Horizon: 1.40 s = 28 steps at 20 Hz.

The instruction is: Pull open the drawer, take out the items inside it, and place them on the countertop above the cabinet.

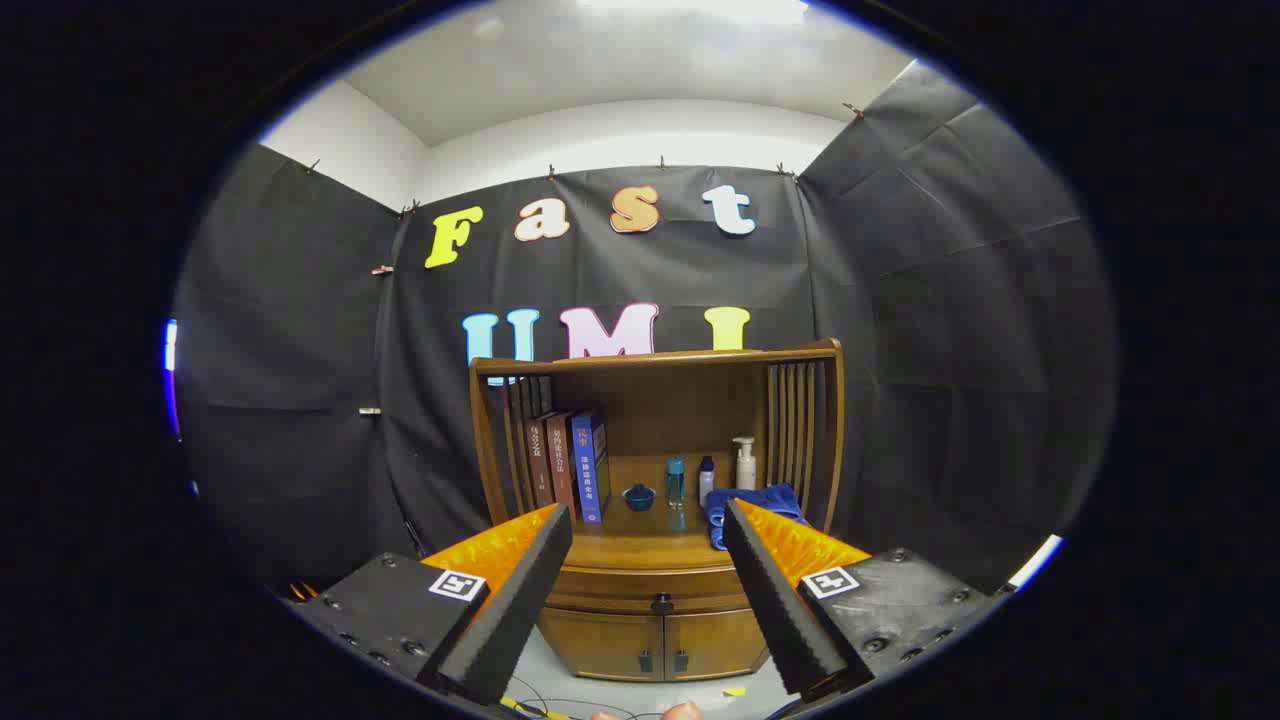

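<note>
A wooden cabinet [655, 480] stands against the black cloth wall, beyond my fingers. Its drawer [655, 590] is closed, with a dark round knob [662, 603] at its middle. The countertop [640, 545] above the drawer carries a blue cloth [745, 505] on its right side. My gripper [648, 525] is open and holds nothing. It hangs well short of the cabinet. The drawer knob shows in the gap between the two fingers, lower down. What lies in the drawer is hidden.
Several books [570, 465] stand at the countertop's left. A small blue bowl [639, 496], two little bottles [690, 482] and a white pump bottle [744, 462] stand at the back. Two lower doors [660, 645] with dark handles sit under the drawer. Cables [540, 700] lie on the pale floor.
</note>
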Motion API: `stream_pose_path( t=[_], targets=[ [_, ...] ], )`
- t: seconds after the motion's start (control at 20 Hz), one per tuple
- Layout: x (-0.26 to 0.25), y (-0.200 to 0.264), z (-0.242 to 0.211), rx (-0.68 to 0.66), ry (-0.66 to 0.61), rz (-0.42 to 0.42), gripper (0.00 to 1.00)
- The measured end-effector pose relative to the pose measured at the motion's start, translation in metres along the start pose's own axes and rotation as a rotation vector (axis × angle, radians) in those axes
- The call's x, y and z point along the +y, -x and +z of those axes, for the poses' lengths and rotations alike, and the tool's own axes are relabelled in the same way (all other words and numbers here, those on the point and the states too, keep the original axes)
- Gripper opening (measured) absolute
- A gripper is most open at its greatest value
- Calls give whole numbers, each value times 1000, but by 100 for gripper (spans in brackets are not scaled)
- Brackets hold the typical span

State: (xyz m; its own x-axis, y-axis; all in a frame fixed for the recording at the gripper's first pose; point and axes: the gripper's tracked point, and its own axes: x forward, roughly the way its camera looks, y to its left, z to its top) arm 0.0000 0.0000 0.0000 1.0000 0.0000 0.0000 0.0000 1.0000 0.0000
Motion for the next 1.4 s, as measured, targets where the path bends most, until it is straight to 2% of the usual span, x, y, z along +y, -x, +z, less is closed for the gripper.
stream_pose_path(
  t=[1.1,1.4],
  targets=[
    [19,5,10,-25,28,42,99],
    [7,-43,-2,-16,1,42,99]
  ],
)
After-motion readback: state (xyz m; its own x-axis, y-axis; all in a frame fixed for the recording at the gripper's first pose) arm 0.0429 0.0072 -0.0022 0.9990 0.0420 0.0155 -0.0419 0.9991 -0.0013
